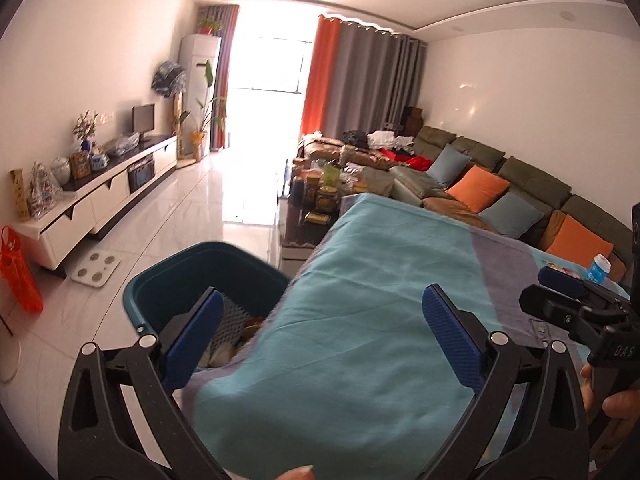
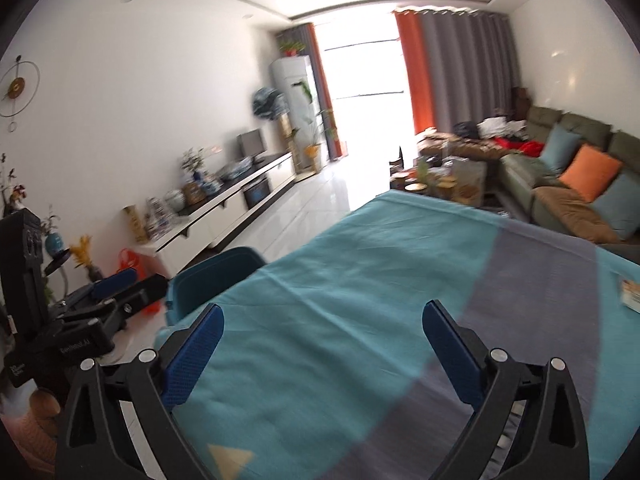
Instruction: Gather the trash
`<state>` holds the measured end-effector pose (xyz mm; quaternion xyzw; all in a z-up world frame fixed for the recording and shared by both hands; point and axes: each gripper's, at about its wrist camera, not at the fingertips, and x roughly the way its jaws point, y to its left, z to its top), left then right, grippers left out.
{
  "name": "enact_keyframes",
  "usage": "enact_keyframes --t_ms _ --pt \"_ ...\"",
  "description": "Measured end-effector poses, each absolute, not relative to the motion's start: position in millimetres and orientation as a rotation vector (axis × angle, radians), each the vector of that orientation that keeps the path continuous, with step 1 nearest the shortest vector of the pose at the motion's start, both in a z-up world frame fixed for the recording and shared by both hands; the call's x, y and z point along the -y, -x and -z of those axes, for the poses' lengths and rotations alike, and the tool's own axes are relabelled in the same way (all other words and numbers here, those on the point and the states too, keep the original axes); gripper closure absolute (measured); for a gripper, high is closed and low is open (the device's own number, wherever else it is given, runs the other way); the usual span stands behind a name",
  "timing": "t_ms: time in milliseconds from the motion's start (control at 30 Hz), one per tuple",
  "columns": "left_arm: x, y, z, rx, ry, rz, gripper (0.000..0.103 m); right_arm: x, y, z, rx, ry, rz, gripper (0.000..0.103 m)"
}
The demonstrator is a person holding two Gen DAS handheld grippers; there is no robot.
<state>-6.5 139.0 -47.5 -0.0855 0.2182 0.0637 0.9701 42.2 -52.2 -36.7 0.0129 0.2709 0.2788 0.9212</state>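
A dark blue trash bin stands on the floor against the left edge of a table covered in a teal and grey cloth. Some scraps lie inside the bin. My left gripper hangs open above the cloth near the bin, with nothing between its fingers. My right gripper is also open and empty over the middle of the cloth. A blue and white cup stands at the table's right side, and a small packet lies near it. The bin is seen in the right wrist view too.
A green sofa with orange and blue cushions runs along the right wall. A cluttered coffee table stands beyond the cloth-covered table. A white TV cabinet lines the left wall, with a bathroom scale and a red bag on the floor.
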Motion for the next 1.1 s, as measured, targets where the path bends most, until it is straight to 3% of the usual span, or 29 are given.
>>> enact_keyframes --t_ms 600,1100 --pt "-16 -13 31 -0.286 -0.024 -0.010 0.006 167 8 42 -0.337 -0.052 -0.139 0.007" --pt "2 -10 24 -0.253 0.014 0.021 0.006 196 29 41 -0.271 -0.068 -0.008 0.007"
